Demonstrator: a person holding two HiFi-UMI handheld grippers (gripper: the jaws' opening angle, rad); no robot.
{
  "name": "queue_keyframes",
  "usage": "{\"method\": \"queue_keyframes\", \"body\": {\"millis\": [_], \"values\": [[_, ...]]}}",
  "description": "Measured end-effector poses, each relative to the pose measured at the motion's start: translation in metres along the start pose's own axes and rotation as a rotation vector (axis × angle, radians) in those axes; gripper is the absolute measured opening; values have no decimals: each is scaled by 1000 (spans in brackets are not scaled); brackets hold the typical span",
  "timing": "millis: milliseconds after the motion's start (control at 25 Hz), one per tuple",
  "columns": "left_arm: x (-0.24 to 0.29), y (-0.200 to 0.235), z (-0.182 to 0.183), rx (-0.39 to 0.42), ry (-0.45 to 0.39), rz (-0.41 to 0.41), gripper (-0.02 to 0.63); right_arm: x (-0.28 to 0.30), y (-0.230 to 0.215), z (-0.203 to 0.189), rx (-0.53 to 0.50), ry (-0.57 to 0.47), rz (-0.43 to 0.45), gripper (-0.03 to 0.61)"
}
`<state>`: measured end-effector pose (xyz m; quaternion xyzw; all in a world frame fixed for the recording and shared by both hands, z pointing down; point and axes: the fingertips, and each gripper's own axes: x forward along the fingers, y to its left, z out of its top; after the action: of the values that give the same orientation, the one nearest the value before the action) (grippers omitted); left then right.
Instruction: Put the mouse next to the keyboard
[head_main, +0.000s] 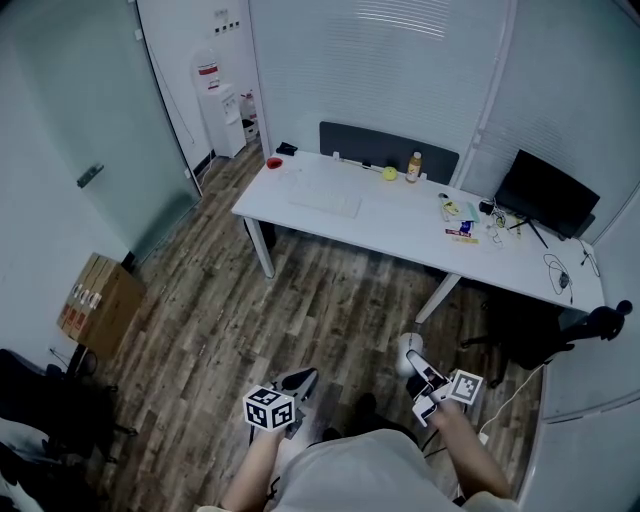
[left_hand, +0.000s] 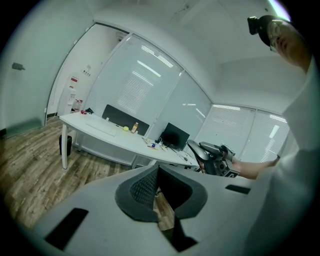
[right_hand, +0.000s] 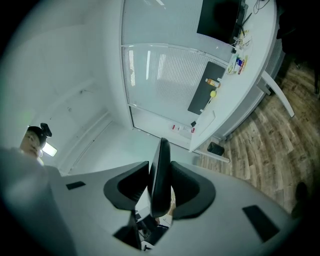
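- Mouse (head_main: 409, 352) first, from the head view: it's the pale rounded thing poking out of the front of the right tongs (head_main: 418, 368), low in the frame and over the wood floor, nowhere near the bench (head_main: 400, 228). The white keyboard (head_main: 325, 205) sits on the left part of that bench, well apart from both tongs. The left tongs (head_main: 303, 380) hang beside the right ones and carry nothing I can see.
- So my read on the step: the pick-up looks done and this is the carry. The next move calls for walking or reaching the mouse across to the bench, then lowering it onto the bare top just beside the keyboard before letting go.
- Left gripper view: the left tongs (left_hand: 158, 172) are closed, pads meeting at the tips, with only a sliver of floor showing under them and nothing in between. Off to the right you can see the right tongs (left_hand: 206, 155) with the dark mouse (left_hand: 195, 147) sticking out front, and the bench (left_hand: 85, 122) is way back across the room.
- Right gripper view: the right tongs (right_hand: 160, 186) are clamped on the mouse (right_hand: 160, 170), which stands edge-on as a thin dark slab squeezed between the two pads. The view is rolled sideways, so the bench (right_hand: 250, 55) runs up the right side, far off from the grip. I can't really pick out the keyboard here, white on white.
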<state>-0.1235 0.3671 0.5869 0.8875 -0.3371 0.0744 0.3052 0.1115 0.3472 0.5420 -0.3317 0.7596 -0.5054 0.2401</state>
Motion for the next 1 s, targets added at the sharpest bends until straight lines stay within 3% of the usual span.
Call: {"method": "queue_keyframes", "body": {"millis": [400, 1000], "values": [[35, 22, 21, -1, 13, 18, 17, 36, -24, 33, 16, 21, 18, 149], [120, 59, 66, -27, 39, 65, 17, 94, -74, 120, 26, 57, 30, 149]]}}
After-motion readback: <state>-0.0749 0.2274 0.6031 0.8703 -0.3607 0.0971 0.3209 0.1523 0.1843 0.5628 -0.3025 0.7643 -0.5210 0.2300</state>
